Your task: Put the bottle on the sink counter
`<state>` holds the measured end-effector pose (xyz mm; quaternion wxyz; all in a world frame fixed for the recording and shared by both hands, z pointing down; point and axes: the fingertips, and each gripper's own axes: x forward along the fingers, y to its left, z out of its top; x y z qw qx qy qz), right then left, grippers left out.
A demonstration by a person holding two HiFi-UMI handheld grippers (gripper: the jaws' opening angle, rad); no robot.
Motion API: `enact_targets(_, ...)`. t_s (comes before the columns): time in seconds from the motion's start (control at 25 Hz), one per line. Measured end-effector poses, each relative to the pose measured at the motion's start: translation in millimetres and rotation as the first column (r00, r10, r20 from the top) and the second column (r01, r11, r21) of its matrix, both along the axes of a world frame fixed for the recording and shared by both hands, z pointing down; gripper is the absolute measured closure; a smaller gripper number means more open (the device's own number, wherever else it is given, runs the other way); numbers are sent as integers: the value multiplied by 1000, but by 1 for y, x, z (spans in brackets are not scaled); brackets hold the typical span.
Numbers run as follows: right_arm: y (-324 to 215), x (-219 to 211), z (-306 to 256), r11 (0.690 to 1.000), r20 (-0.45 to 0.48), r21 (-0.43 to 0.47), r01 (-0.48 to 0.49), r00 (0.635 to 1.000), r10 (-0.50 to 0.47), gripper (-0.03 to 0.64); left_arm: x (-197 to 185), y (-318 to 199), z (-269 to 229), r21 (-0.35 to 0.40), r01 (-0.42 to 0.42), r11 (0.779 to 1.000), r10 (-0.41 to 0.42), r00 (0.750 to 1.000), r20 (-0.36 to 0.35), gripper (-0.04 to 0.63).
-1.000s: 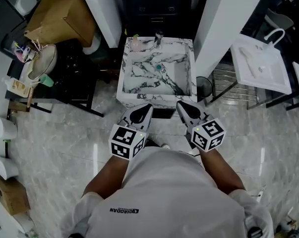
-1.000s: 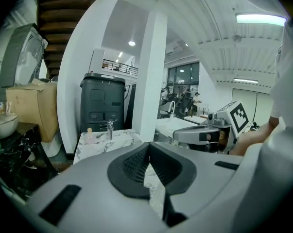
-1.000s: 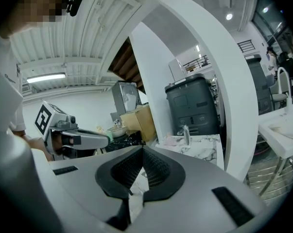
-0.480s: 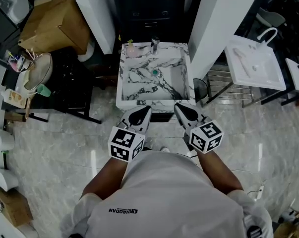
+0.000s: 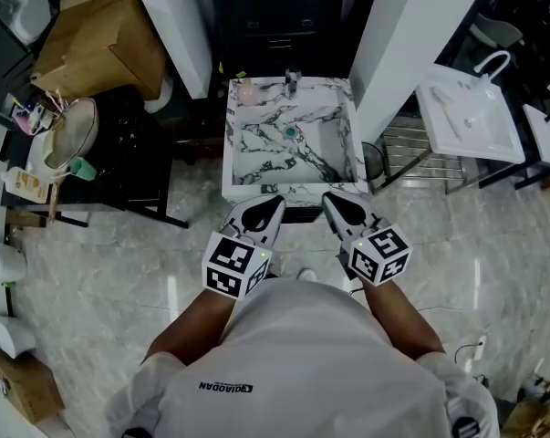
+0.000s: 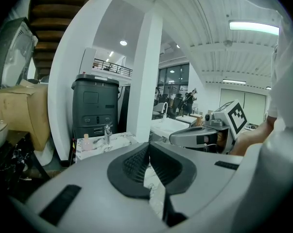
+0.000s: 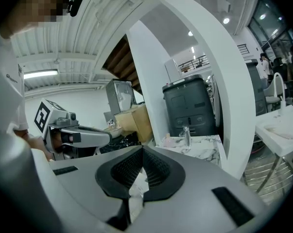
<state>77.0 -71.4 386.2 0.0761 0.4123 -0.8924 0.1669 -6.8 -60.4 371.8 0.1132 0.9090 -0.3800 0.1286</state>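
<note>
In the head view, a small pink bottle (image 5: 247, 90) stands on the back left corner of the white, black-veined marble sink counter (image 5: 227, 167). It is well beyond the grey left gripper (image 5: 271, 203) and right gripper (image 5: 335, 199) at the front edge. The left gripper view shows ribbed black pads (image 6: 136, 164) clenched, empty. The right gripper view shows likewise.

My left gripper (image 5: 275, 200) and right gripper (image 5: 330, 197) are pale grey, their ribbed pads (image 6: 134, 166) black, each marker cube (image 5: 235, 265) patterned in black-and-white squares. At twelve o'clock the sink counter (image 5: 335, 88) is white marble with dark veins; the bottle (image 5: 248, 90) at its eleven o'clock corner is pink. The floor (image 5: 101, 263) is pale with grey veins; the box (image 5: 101, 35), at ten o'clock, is brown.
</note>
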Motion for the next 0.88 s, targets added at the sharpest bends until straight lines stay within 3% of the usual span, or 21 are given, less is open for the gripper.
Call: enact_targets(0.88, 11, -27, 2, 1000, -15, 13, 19, 1000, -19, 577, -23, 8, 1, 14, 2, 1000, -2, 1000, 8, 580)
